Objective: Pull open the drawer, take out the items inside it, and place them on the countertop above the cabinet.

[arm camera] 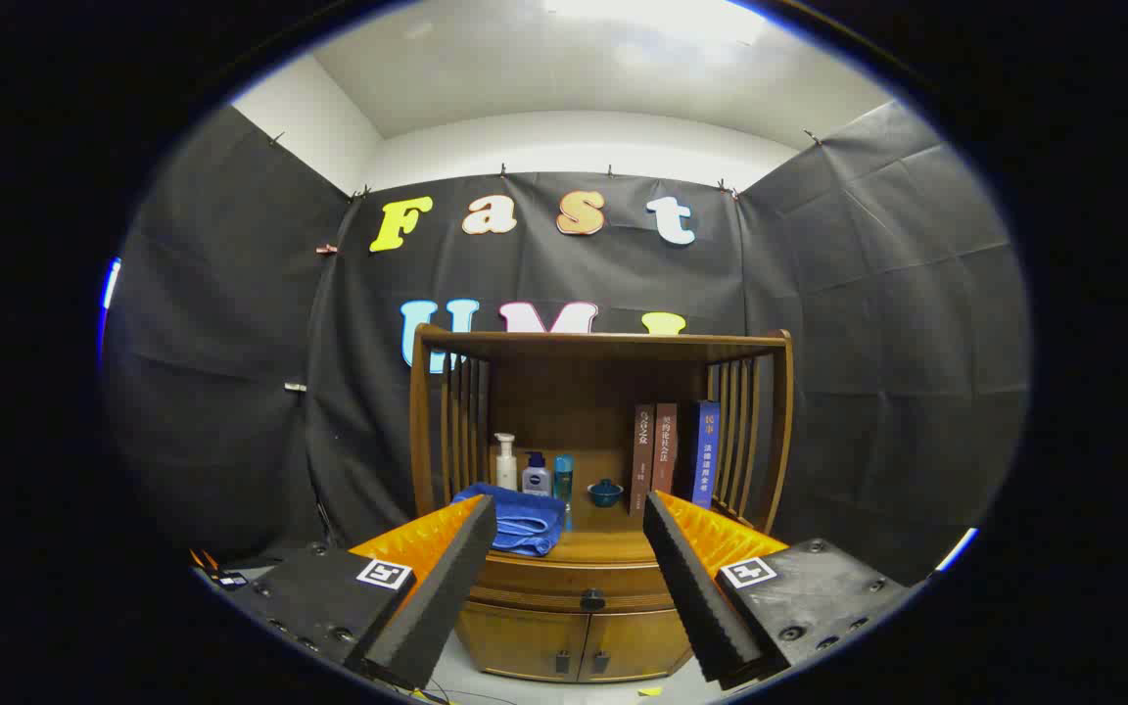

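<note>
The wooden cabinet (574, 627) stands at 12 o'clock beyond the hand-held gripper (570, 578), whose fingers are spread wide, holding nothing. Its drawer (564, 594) is closed, its knob (591, 598) between the fingers. A blue towel (525, 521) lies on the desk (613, 548).

On the shelf ahead of me I see a white pump bottle (505, 460), a small white-and-blue bottle (536, 476) beside it, then a slim teal bottle (564, 478). A little teal lidded bowl (605, 492) sits near three upright books (670, 453), two brown, one blue.
</note>
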Motion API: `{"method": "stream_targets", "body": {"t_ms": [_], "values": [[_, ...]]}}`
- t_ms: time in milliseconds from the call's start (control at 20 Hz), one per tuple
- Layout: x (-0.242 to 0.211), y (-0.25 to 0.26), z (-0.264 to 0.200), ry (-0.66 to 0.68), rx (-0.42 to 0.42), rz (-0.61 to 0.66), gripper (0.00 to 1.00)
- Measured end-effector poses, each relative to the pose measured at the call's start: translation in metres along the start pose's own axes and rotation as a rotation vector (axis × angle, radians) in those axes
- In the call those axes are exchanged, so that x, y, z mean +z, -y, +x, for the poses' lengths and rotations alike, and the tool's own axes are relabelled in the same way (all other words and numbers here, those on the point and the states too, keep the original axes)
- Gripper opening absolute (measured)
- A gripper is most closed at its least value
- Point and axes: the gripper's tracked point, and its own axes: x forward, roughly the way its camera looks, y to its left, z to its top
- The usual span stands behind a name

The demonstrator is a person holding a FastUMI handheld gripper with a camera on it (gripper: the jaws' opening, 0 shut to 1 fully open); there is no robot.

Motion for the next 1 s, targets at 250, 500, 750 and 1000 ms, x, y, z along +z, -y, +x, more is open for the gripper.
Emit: {"method": "stream_targets", "body": {"t_ms": [250,500,750,1000], "values": [[-0.004,0.001,0.002,0.0,0.007,0.012,0.98],[-0.007,0.008,0.003,-0.009,-0.009,0.012,0.98],[-0.004,0.011,0.009,-0.002,-0.008,0.001,0.98],[-0.011,0.013,0.015,-0.024,-0.021,-0.019,0.98]]}}
